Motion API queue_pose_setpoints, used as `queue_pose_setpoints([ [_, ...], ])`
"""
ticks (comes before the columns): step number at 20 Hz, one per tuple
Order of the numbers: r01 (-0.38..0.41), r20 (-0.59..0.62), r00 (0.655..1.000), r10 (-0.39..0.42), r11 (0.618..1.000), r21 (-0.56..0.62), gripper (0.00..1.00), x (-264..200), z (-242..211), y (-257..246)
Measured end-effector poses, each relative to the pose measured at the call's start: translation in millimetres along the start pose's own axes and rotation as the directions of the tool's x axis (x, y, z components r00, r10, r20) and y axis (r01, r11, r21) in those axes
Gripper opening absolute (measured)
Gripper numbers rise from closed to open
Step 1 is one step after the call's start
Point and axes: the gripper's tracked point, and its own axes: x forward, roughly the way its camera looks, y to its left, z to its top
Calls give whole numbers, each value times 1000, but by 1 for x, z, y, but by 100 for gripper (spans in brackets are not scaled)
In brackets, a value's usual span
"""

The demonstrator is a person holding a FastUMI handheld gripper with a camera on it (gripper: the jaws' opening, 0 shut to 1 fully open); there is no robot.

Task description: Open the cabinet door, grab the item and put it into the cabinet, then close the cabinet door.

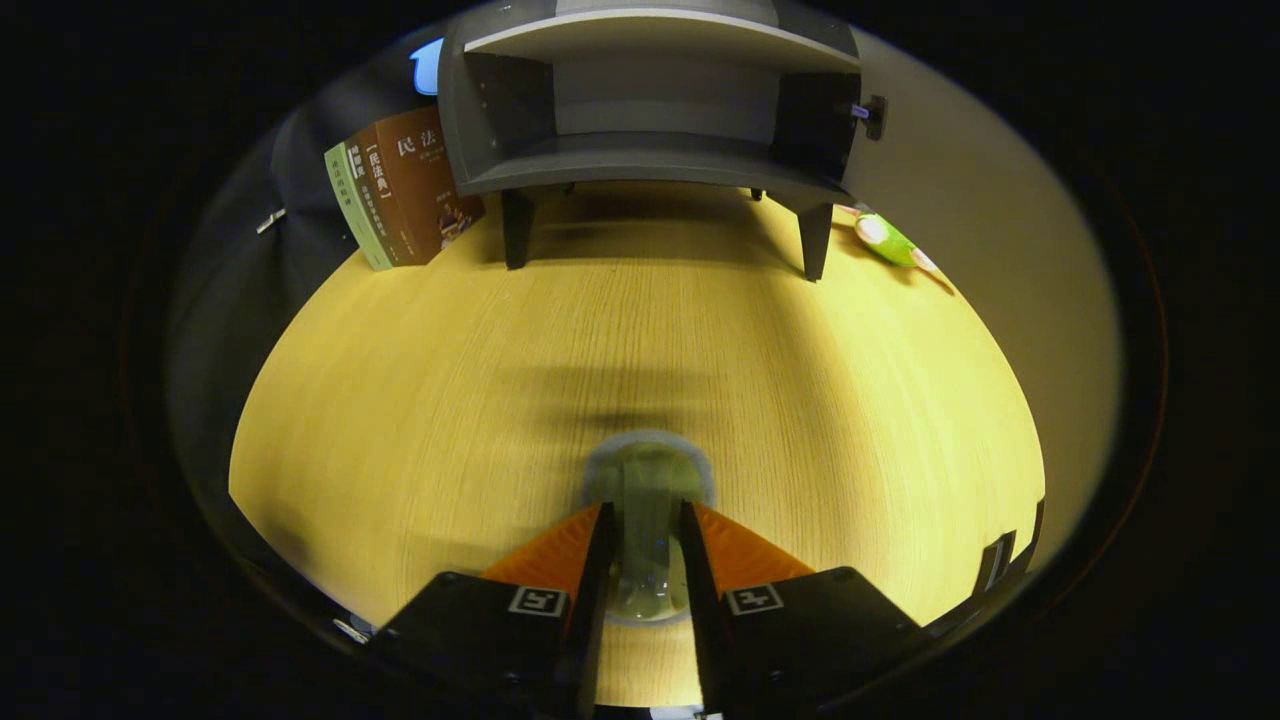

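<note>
Clear glass jar (648,530), greenish in the light and capped by a pale round lid, sits pinched between the two fingers of the gripper (647,525), which press on its sides from left and right, leaving the jaws parted only by the jar's width. The jar lies lengthwise along the fingers, its lid end poking out just past the fingertips over the yellow wood-grain tabletop (420,400); whether it touches the table cannot be told. A soft shadow falls on the boards just ahead of the lid. Well beyond the fingers, at the far side of the table, stands the grey cabinet (650,160) on short dark legs, its interior open to view, with a shelf across the upper part and a bare lower compartment. The cabinet door (960,200) hangs swung out to the right, a small dark knob showing at its near edge. A few books (400,195) lean upright just left of the cabinet, and a green-and-white toy (890,240) lies on the table beside the right front leg.
</note>
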Motion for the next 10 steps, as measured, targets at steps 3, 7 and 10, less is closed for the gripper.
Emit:
queue_pose_setpoints([
  [3, -4, -10, 1000, 4, 1000, -31, 22, 0, 0, 2],
  [7, -3, -5, 1000, 3, 1000, -7, 14, -14, 8, -1],
  [10, -5, 44, 999, 4, 999, 35, 14, -37, 32, -6],
])
